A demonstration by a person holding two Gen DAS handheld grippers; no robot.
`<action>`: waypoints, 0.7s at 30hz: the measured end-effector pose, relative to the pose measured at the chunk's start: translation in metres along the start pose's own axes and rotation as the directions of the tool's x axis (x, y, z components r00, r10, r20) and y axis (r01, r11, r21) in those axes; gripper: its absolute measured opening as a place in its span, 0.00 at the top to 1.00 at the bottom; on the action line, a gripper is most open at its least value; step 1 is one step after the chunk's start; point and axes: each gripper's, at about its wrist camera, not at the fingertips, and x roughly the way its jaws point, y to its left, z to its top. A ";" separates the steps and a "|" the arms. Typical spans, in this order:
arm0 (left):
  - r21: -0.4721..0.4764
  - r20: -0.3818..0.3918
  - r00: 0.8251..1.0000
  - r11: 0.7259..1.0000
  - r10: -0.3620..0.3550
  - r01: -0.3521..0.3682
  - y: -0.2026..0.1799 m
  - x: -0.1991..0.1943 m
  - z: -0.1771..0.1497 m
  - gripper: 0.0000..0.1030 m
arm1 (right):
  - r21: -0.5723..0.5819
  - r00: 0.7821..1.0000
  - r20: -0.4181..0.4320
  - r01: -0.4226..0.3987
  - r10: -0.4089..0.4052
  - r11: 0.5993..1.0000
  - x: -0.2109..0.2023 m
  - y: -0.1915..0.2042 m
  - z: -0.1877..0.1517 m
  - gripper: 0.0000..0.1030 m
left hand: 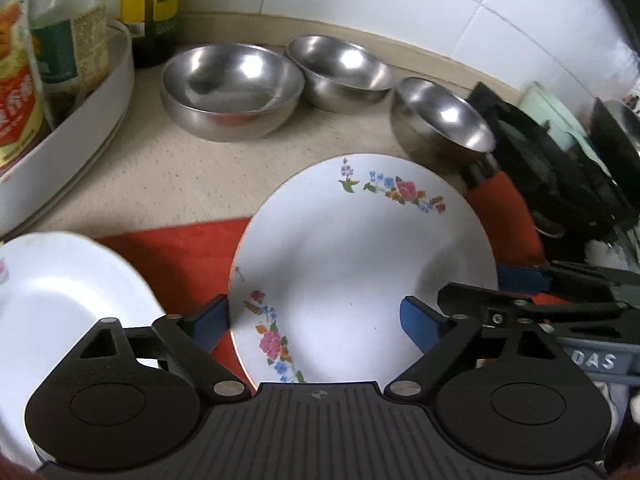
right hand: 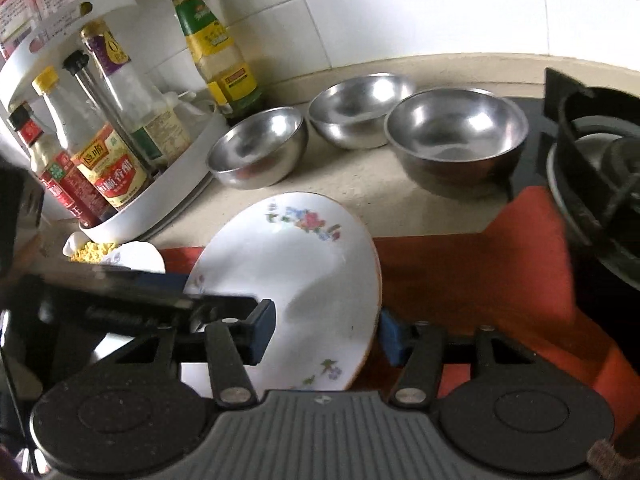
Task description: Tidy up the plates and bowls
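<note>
Desk point(left hand: 168, 184): pale speckled stone, backed by white wall tiles point(left hand: 420, 12). A red cloth point(right hand: 472, 272) covers its near edge. Right side: black gas hob point(right hand: 592, 168).

Legible writing: raised letters "DAS" point(left hand: 596, 360) on the right gripper's body in the left view. Bottle labels carry print too blurred to read.

Surroundings: white rack point(right hand: 168, 184) of sauce bottles; a yellow-labelled bottle point(right hand: 218, 48) behind; three steel bowls point(left hand: 232, 84) point(left hand: 340, 72) point(left hand: 440, 120) in a row at the back.

Floral plate point(left hand: 360, 260) is tilted above the cloth. Right gripper point(right hand: 326, 332) grasps its rim. Left gripper point(left hand: 312, 320) straddles its opposite rim, pads apart, released. A second white plate point(left hand: 60, 292) lies left.
</note>
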 end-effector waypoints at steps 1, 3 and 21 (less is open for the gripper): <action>0.001 0.000 1.000 1.000 -0.001 0.001 -0.001 -0.004 -0.004 0.10 | -0.006 1.000 -0.004 0.004 -0.004 1.000 -0.003 0.002 -0.003 0.50; -0.003 -0.003 1.000 1.000 -0.030 0.030 0.000 -0.008 -0.009 0.10 | -0.011 1.000 -0.023 0.001 -0.001 1.000 -0.006 0.004 -0.008 0.50; -0.223 0.150 0.972 0.964 0.178 -0.142 0.067 -0.099 -0.047 0.03 | -0.153 0.999 0.027 -0.015 0.019 0.988 0.005 0.064 0.005 0.49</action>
